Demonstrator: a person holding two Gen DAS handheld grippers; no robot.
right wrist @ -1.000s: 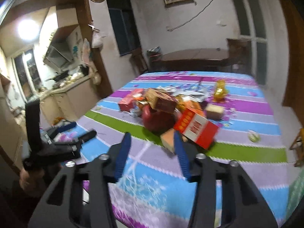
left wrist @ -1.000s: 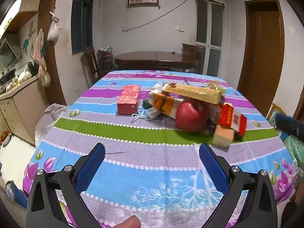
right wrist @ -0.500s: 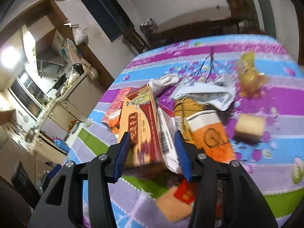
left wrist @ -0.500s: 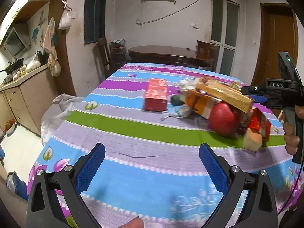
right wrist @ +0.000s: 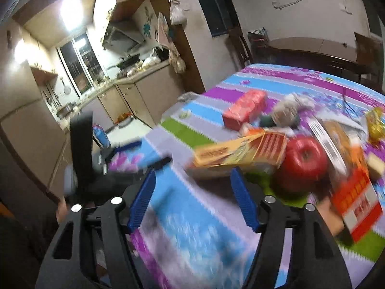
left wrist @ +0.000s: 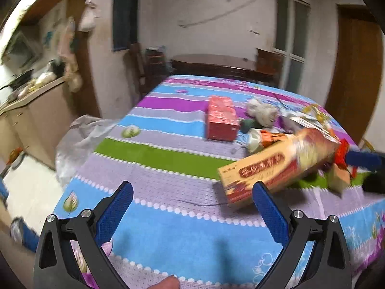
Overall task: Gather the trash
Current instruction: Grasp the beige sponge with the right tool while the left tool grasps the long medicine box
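Observation:
A long yellow-and-red box lies slanted, blurred, off the near side of a trash pile on the striped tablecloth. The box shows just past my right gripper. Its jaws are opening and nothing sits between the pads. Behind the box are a red apple, a red-and-white packet and a red carton. My left gripper is open and empty over the near cloth, left of the box. A blue finger of the right gripper pokes in at the right edge.
A white plastic bag hangs off the table's left edge. A kitchen counter runs along the left wall. A dark wooden table and chairs stand behind. A tan block lies by the pile.
The right gripper, earlier closed around the long box on the pile, has drawn back and widened; the box now lies tilted toward the near edge. The left gripper has shifted left.

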